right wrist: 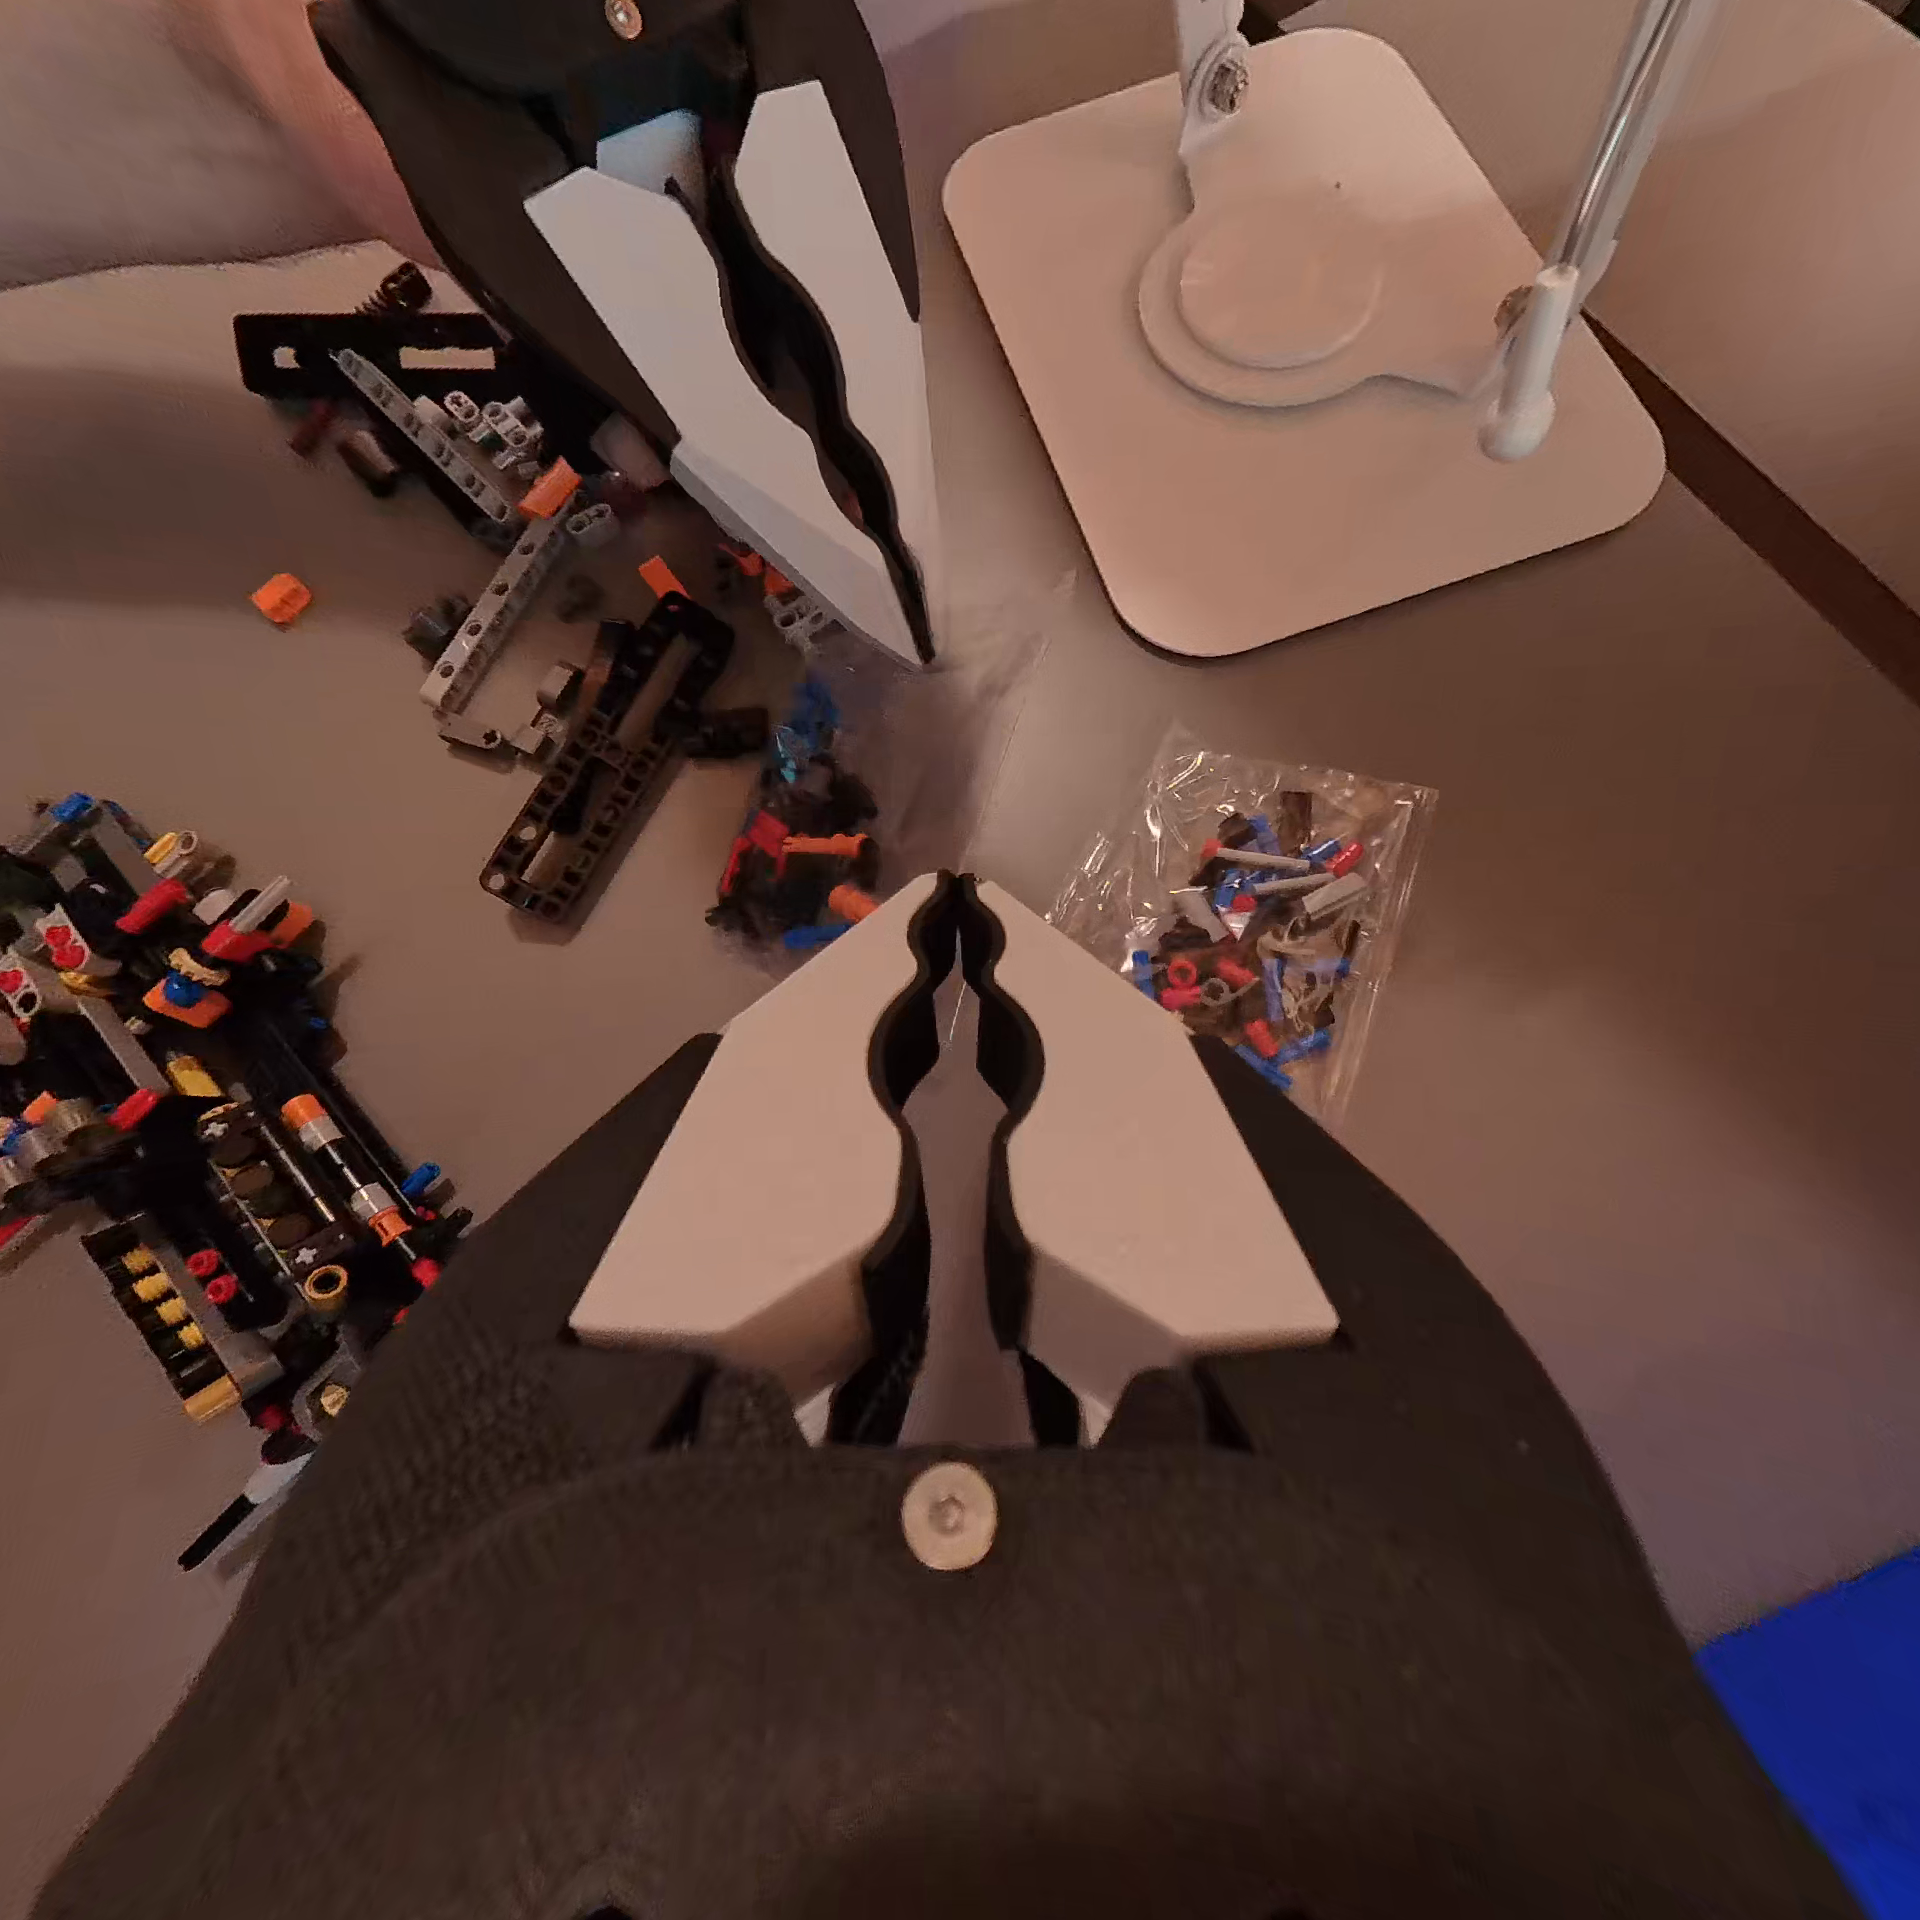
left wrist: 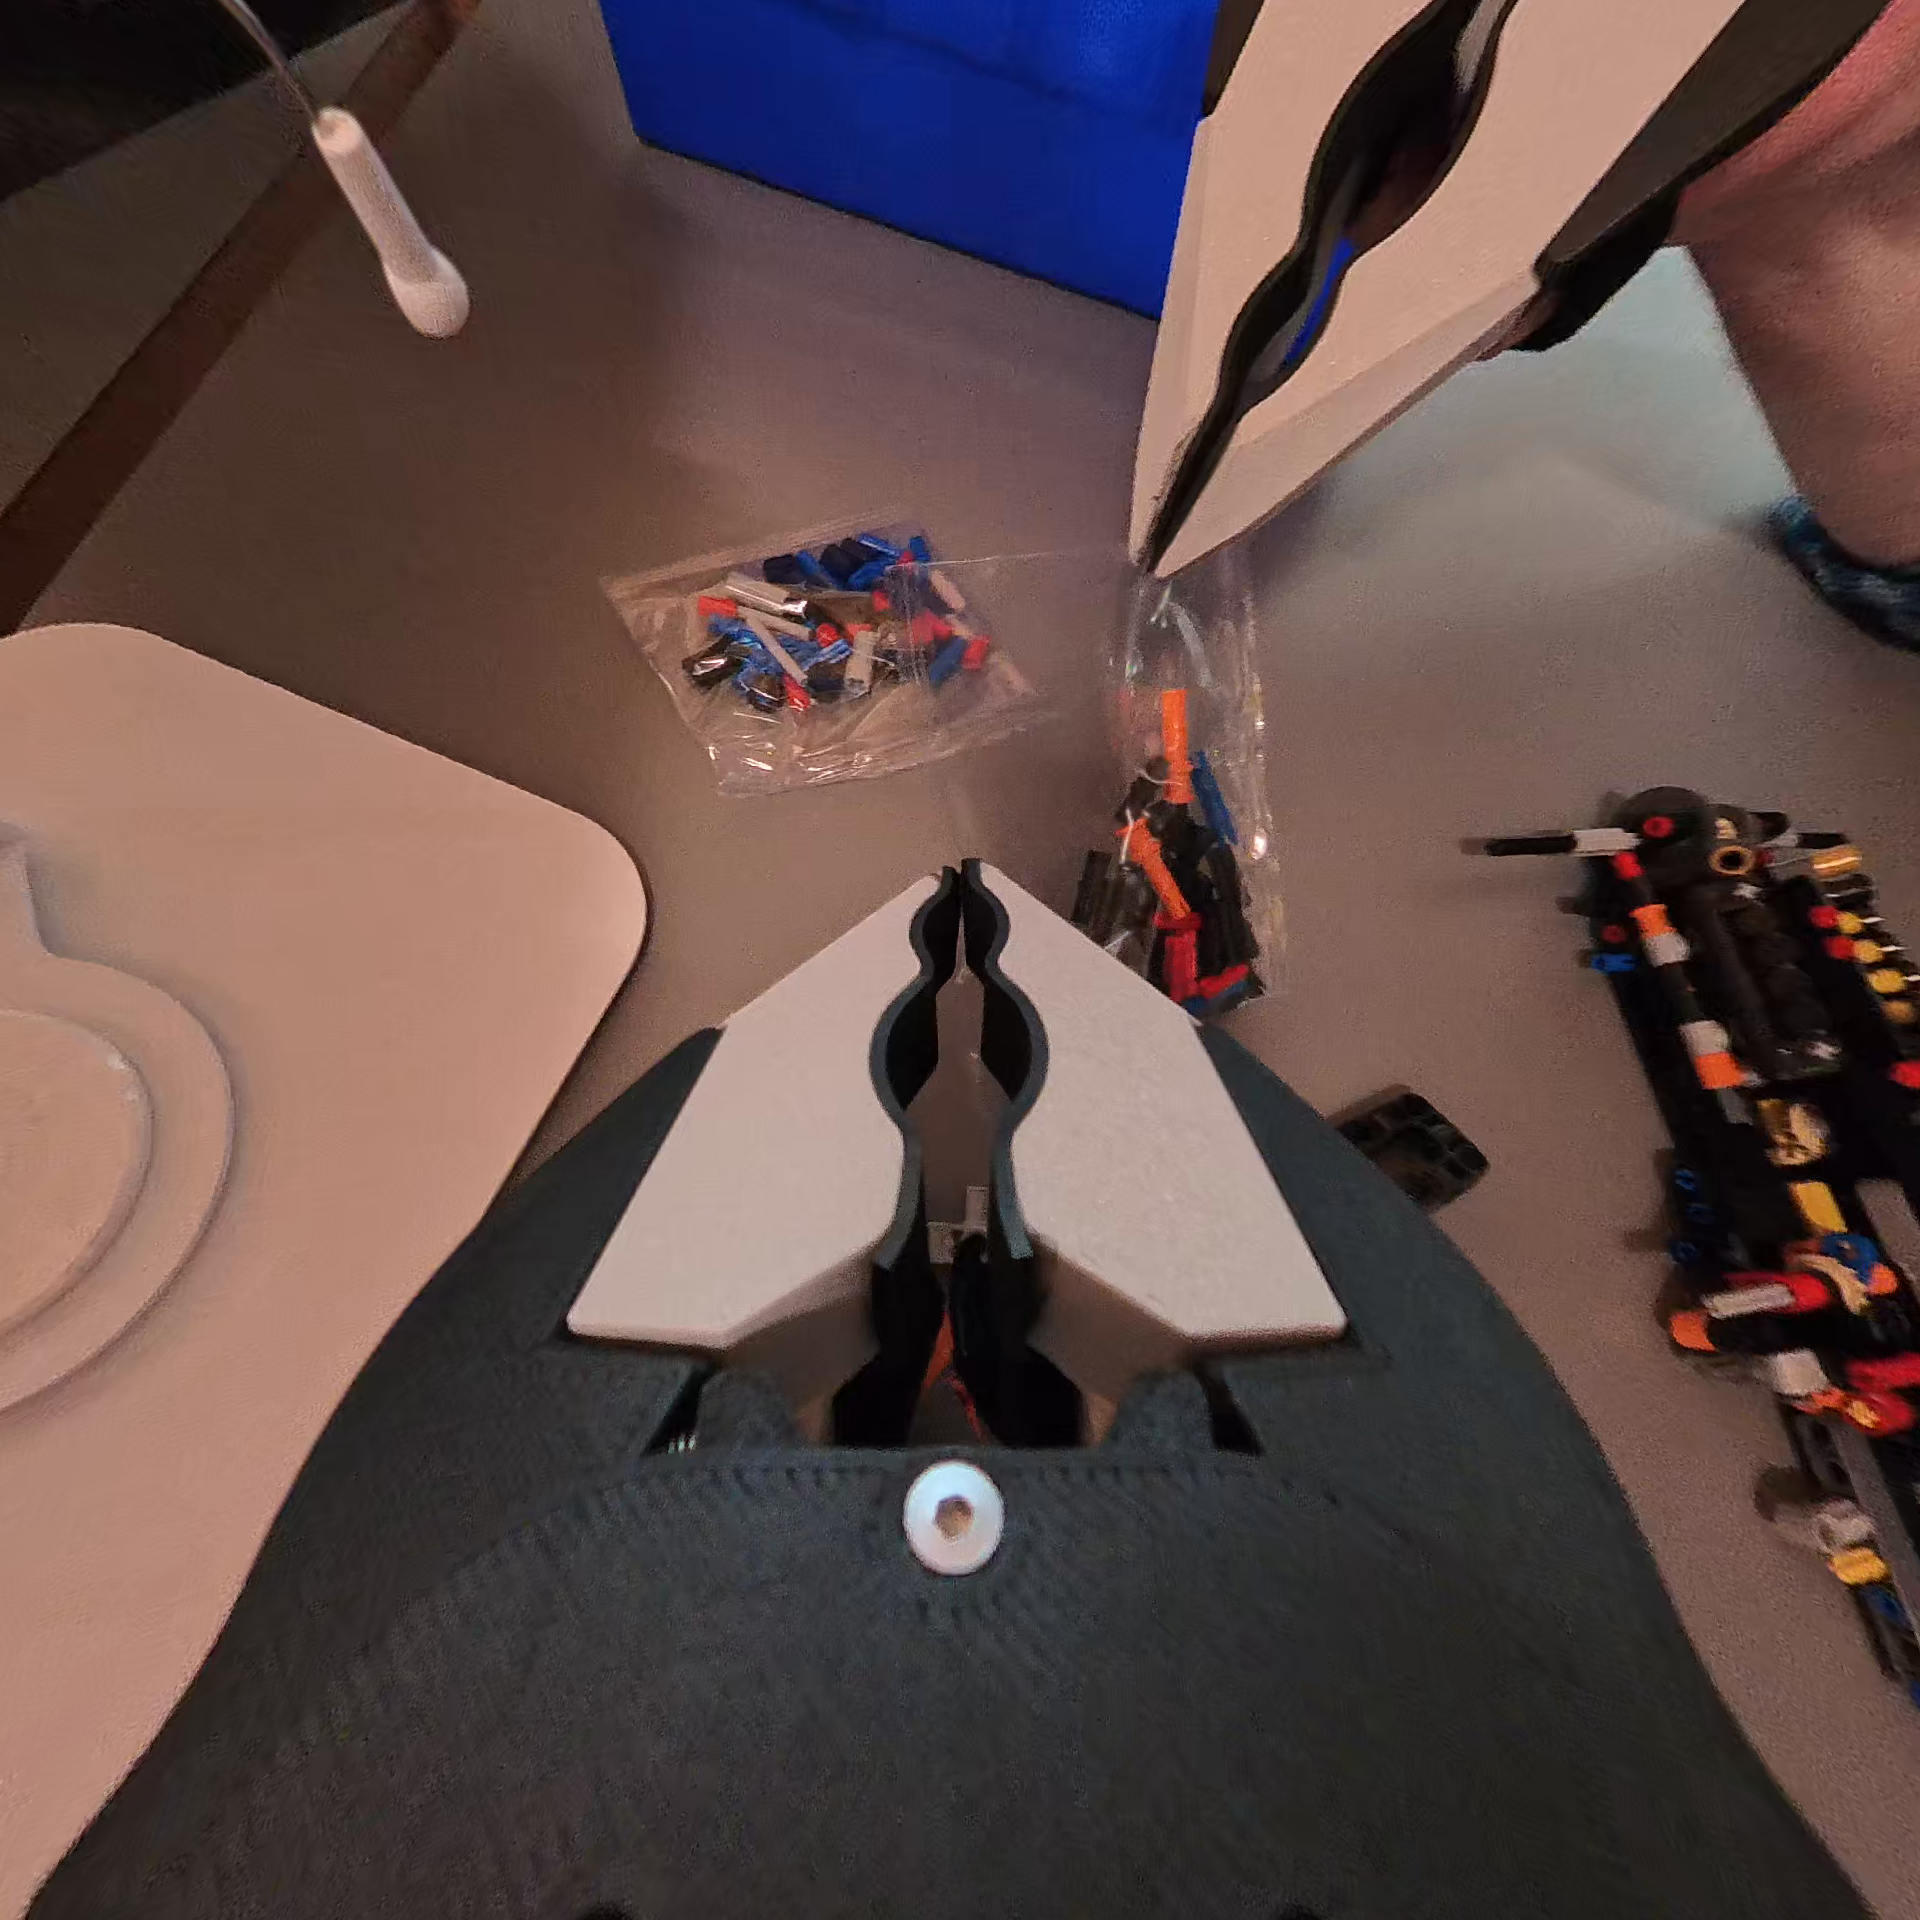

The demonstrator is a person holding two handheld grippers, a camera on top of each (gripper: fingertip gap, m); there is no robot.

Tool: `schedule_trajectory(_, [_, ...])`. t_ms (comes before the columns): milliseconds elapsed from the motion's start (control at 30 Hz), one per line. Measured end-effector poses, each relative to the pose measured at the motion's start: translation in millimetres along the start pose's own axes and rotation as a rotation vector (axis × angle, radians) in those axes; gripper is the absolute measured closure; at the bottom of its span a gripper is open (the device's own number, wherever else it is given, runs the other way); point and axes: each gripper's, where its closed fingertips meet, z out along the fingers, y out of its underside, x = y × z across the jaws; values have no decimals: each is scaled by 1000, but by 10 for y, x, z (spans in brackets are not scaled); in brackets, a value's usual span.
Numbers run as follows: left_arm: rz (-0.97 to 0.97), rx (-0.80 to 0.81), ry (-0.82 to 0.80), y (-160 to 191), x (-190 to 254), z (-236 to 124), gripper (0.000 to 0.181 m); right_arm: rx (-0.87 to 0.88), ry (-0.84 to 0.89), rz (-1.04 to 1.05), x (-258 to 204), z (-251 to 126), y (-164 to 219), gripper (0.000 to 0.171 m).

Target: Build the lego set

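A clear bag of black, orange and blue pieces (left wrist: 1195, 894) hangs over the grey table; it also shows in the right wrist view (right wrist: 800, 842). My right gripper (right wrist: 961, 883) is shut on thin film of this bag, and it appears at the top right of the left wrist view (left wrist: 1151, 561), pinching the bag's top. My left gripper (left wrist: 961, 871) is shut with film between its tips, and it shows from the other side (right wrist: 923, 652). The plastic stretches between the two tips. A partly built black model (left wrist: 1766, 1091) lies to one side (right wrist: 187, 1091).
A second sealed bag of blue, red and white pieces (left wrist: 831, 644) lies flat (right wrist: 1247, 925). Loose grey beams and a black frame (right wrist: 592, 727), an orange piece (right wrist: 281, 600) and a black piece (left wrist: 1413, 1143) lie about. A white stand base (right wrist: 1299, 416) and a blue box (left wrist: 914, 125) stand nearby. Spacing between my two grippers at the tips: around 7 centimetres.
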Motion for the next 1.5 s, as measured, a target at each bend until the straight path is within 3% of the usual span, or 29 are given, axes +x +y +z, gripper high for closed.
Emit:
schedule_trajectory(67, [27, -1, -4, -29, 13, -54, 181, 37, 16, -44, 0, -22, -80, 159])
schedule_trajectory(133, [84, -20, 6, -64, 78, -113, 181, 109, 16, -94, -71, -47, -264, 136])
schedule_trajectory(267, [245, -79, -19, -178, 161, -213, 181, 155, 5, -256, -237, -33, -571, 131])
schedule_trajectory(433, [418, -174, 7, -277, 280, -281, 181, 28, -21, -456, -299, 23, -622, 146])
schedule_trajectory(600, [538, -243, 29, -335, 349, -280, 181, 2, -76, -479, -353, 63, -590, 168])
schedule_trajectory(667, [562, -258, 34, -352, 349, -282, 181, -18, -99, -483, -388, 102, -524, 170])
schedule_trajectory(1033, [489, -236, 94, -390, 396, -265, 181, 22, -53, -471, -360, 71, -482, 171])
schedule_trajectory(1300, [387, -82, 79, -477, 438, -257, 181, 112, -118, -300, -358, -23, -488, 171])
schedule_trajectory(1500, [368, -106, 106, -426, 480, -230, 181, 152, -117, -333, -426, -31, -480, 171])
